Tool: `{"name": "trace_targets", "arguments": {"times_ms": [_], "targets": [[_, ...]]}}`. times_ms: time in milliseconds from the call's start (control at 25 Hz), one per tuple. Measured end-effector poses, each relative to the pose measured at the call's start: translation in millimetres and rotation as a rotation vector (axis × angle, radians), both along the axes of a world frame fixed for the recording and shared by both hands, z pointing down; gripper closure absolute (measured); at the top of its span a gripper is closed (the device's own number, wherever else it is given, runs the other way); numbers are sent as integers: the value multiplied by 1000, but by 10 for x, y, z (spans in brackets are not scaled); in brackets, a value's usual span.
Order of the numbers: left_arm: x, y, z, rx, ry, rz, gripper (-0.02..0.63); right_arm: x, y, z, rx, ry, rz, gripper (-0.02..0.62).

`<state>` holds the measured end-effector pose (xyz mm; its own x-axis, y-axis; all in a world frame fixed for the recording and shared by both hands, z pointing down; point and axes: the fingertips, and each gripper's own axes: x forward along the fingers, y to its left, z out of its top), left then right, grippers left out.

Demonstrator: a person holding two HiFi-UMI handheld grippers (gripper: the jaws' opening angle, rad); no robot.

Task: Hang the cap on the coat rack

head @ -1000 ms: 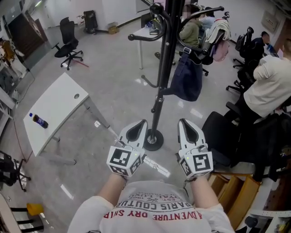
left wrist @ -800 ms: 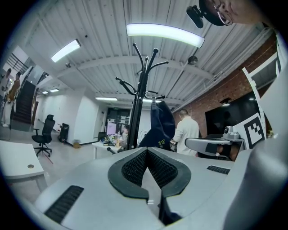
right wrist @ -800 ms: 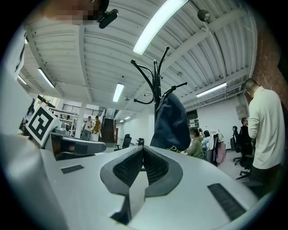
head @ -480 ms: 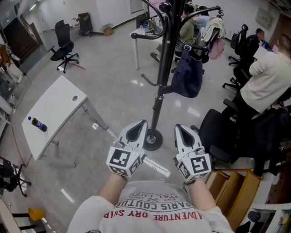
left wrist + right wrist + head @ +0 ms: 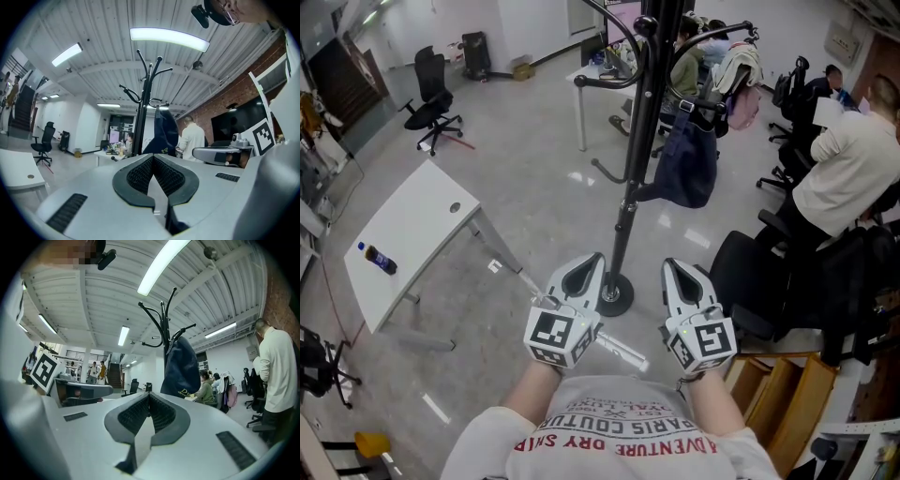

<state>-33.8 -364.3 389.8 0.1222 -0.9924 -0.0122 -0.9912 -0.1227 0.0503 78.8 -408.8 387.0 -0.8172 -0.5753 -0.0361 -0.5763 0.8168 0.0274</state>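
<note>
A black coat rack [image 5: 630,178] stands on a round base [image 5: 614,298] just ahead of me. A navy cap [image 5: 684,164] hangs from one of its hooks, free of both grippers. My left gripper [image 5: 592,260] and right gripper [image 5: 674,266] are held low and side by side, on either side of the base, well below the cap. Both are shut with nothing between the pads. In the left gripper view the cap [image 5: 164,133] hangs beside the pole [image 5: 142,112] beyond the shut left gripper [image 5: 153,157]. The right gripper view shows the cap [image 5: 181,366] just past the shut right gripper [image 5: 149,394].
A white table [image 5: 412,230] with a small bottle [image 5: 377,258] stands at the left. A black office chair [image 5: 750,277] and a person in a white shirt [image 5: 844,173] are close on the right. Wooden shelving [image 5: 778,394] sits at lower right. Seated people and chairs fill the back.
The right gripper has drifted slightly left and its jaws look a little narrower. The left gripper has barely moved. The cap hangs on the rack throughout.
</note>
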Motion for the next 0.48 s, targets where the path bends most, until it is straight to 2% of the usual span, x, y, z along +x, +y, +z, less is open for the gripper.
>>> {"name": "trace_targets", "arguments": {"times_ms": [480], "targets": [[18,-42,-18,2,11,-2,601,9,-36,-30,7,-8,-1,581]]}}
